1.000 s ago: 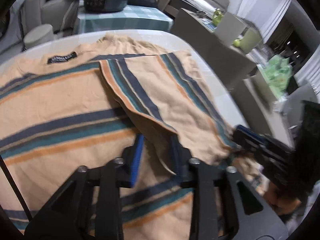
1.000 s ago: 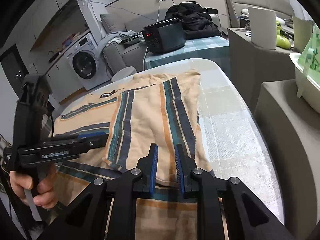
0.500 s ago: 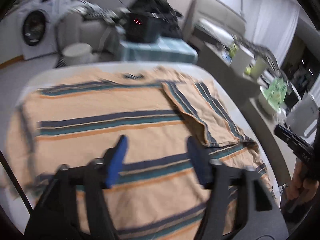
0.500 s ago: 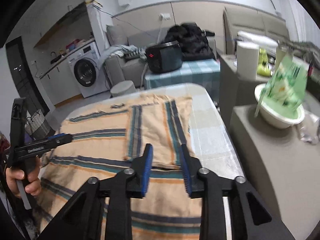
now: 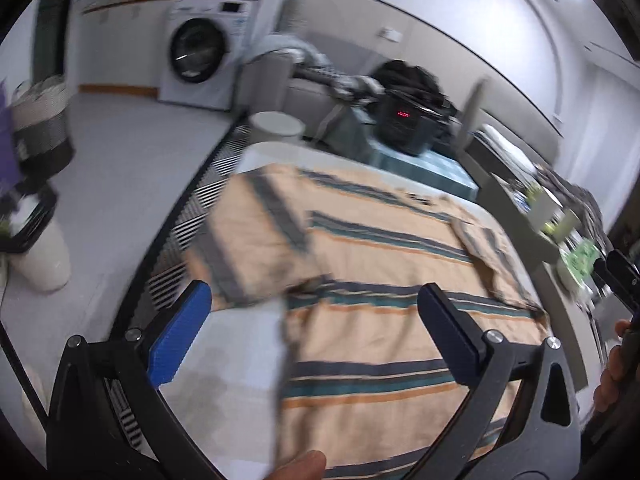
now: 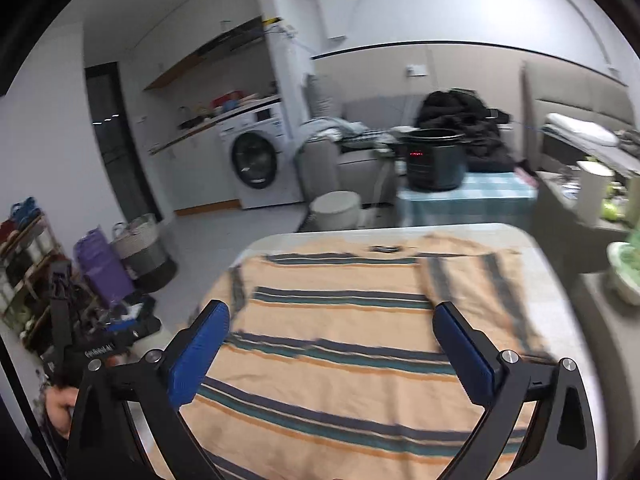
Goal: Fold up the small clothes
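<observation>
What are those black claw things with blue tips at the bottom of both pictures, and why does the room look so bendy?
They are grabbing tools. A person holds one in each hand, and a small camera on each looks forward along its jaws. That round lens bends the room. One picture comes from the left gripper, the other from the right gripper. On the white table lies a peach striped sweater. One sleeve is already folded across it; the other sleeve still lies out to the side. Both sets of jaws are opening wide and hold nothing. They hang above the cloth.
</observation>
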`<state>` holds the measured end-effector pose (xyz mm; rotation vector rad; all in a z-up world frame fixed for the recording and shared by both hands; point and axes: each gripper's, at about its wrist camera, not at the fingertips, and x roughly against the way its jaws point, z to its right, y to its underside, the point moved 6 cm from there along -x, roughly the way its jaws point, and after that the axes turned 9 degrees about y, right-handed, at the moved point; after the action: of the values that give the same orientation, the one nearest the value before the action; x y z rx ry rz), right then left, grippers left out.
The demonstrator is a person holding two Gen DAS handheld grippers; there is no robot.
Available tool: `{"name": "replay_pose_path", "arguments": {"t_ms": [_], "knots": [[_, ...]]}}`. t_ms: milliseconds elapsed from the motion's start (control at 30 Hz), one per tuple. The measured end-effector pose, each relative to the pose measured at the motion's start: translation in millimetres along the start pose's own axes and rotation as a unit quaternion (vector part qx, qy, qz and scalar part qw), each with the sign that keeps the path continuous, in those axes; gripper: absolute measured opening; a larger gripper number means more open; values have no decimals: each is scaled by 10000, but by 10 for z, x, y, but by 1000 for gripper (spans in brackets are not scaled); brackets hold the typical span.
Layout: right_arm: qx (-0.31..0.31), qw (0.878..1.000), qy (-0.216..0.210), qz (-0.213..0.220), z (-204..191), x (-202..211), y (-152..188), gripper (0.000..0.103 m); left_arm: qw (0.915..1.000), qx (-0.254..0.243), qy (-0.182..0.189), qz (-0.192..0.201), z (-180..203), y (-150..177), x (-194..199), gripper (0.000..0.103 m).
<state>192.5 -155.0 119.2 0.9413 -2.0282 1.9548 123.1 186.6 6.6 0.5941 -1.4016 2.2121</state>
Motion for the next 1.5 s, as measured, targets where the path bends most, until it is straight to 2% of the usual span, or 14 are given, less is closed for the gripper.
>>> {"name": "replay_pose_path", "arguments": {"t_ms": [133, 233, 333, 500, 600, 667, 767, 833, 867, 1000, 1167, 1300, 1400, 1500], "knots": [[-24, 9993, -331, -178, -305, -431, 80, 103, 9966, 739, -325, -153, -676, 119, -78, 102], [38, 9984, -394, -398, -404, -717, 190, 103, 9845, 1687, -303, -381, -1293, 221, -242, 101], [108, 9974, -376, -610, -413, -929, 298, 103, 9726, 2270, -91, -485, -1633, 258, -396, 93], [91, 9964, -340, -770, -330, -1106, 376, 103, 9582, 2691, 506, -826, -1901, 171, -760, 82], [-15, 9960, -326, -830, -216, -1163, 387, 103, 9422, 3049, 781, -1152, -2010, 142, -1044, 76], [-86, 9958, -307, -857, -158, -1209, 396, 103, 9315, 3255, 951, -1313, -2041, 130, -1237, 66], [-140, 9953, -309, -906, -86, -1256, 425, 103, 9263, 3416, 965, -1265, -2089, 116, -1435, 48], [-154, 9950, -298, -943, -52, -1284, 451, 103, 9332, 3328, 825, -1077, -2024, 15, -1493, 36], [-146, 9950, -296, -944, -38, -1287, 465, 103, 9408, 3174, 693, -963, -1984, -65, -1499, 24], [-180, 9950, -319, -926, 30, -1299, 521, 103, 9621, 2608, 527, -592, -1788, -376, -1422, 7], [-233, 9947, -364, -928, 85, -1320, 549, 103, 9782, 2024, 392, -229, -1422, -699, -1210, 6], [-300, 9944, -386, -933, 136, -1330, 539, 103, 9921, 1210, 318, -49, -840, -1026, -1062, 6], [-353, 9944, -370, -928, 191, -1333, 535, 103, 9979, 476, 387, -192, -220, -1195, -1199, 6], [-421, 9942, -287, -952, 259, -1356, 546, 103, 9957, 0, 713, -583, 409, -1156, -1483, 7]]}}
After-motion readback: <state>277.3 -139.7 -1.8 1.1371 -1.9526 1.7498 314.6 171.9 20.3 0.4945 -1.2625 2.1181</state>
